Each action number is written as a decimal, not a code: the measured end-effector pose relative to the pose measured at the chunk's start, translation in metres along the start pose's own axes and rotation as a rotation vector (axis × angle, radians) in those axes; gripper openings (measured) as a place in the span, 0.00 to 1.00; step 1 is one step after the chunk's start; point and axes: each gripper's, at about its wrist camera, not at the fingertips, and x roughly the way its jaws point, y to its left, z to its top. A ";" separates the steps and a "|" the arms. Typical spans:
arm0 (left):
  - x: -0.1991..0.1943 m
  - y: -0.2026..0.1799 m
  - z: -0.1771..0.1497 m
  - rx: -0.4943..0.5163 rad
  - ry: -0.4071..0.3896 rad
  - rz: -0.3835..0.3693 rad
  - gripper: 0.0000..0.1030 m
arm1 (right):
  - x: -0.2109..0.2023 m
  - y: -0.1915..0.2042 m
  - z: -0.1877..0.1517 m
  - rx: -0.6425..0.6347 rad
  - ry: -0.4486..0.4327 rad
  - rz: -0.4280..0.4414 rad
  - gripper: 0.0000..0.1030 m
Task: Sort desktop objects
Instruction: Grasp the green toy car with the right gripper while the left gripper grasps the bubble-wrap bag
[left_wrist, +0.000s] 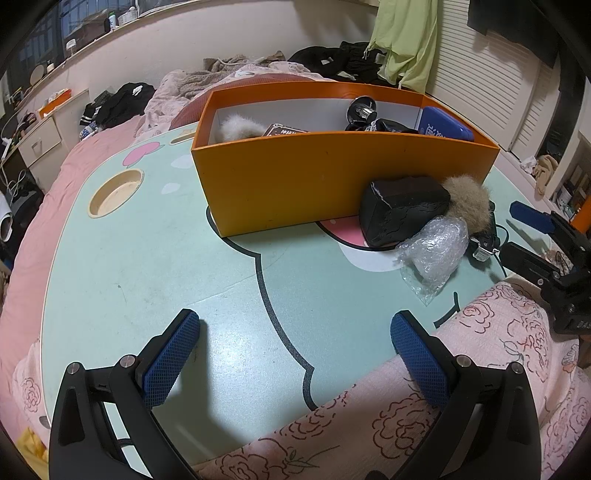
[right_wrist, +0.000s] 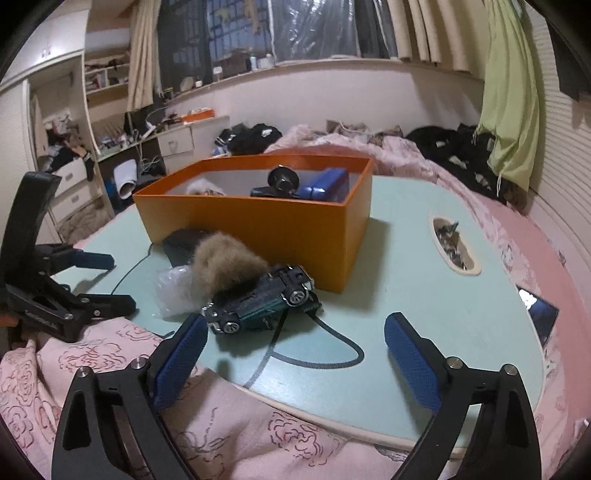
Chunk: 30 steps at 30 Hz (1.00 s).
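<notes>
Car: toy car (right_wrist: 260, 301), dark teal-black with silver wheels, lying on its side on the table (right_wrist: 388, 288), just ahead of the right gripper (right_wrist: 295, 341) and nearer its left finger, not between the pads.
Right gripper: jaws wide apart, nothing between them, blue pads over the table's near edge.
Left gripper: (left_wrist: 295, 343) jaws apart, empty, above bare table; from the right wrist view it sits far to the left (right_wrist: 96, 280).
Pompom: tan fluffy ball (right_wrist: 225, 264) touching the car's far side; from the left tool it lies ahead and to the right (left_wrist: 467, 201).
Bag: clear crinkled plastic (left_wrist: 434, 249), ahead-right of the left gripper, against the pompom.
Pouch: black case (left_wrist: 400, 208) leaning on the box wall, beside the bag.
Box: orange box (left_wrist: 295, 184), open top, beyond both tools; inside are a pale fluffy ball (left_wrist: 236, 127), a dark printed packet (left_wrist: 286, 130), a black round-headed item (left_wrist: 362, 109) and a blue case (left_wrist: 445, 127).
Writing: white characters on the blue case and print on the packet, too small to read.
</notes>
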 end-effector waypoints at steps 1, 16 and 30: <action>0.000 0.000 0.000 0.000 0.000 0.000 1.00 | 0.002 0.003 0.001 -0.019 0.008 0.001 0.91; -0.001 0.000 -0.001 -0.001 -0.001 0.000 1.00 | 0.039 0.018 0.026 -0.139 0.129 0.066 0.70; -0.028 -0.034 0.029 0.050 -0.050 -0.299 0.99 | -0.010 0.008 0.000 -0.055 -0.075 -0.008 0.70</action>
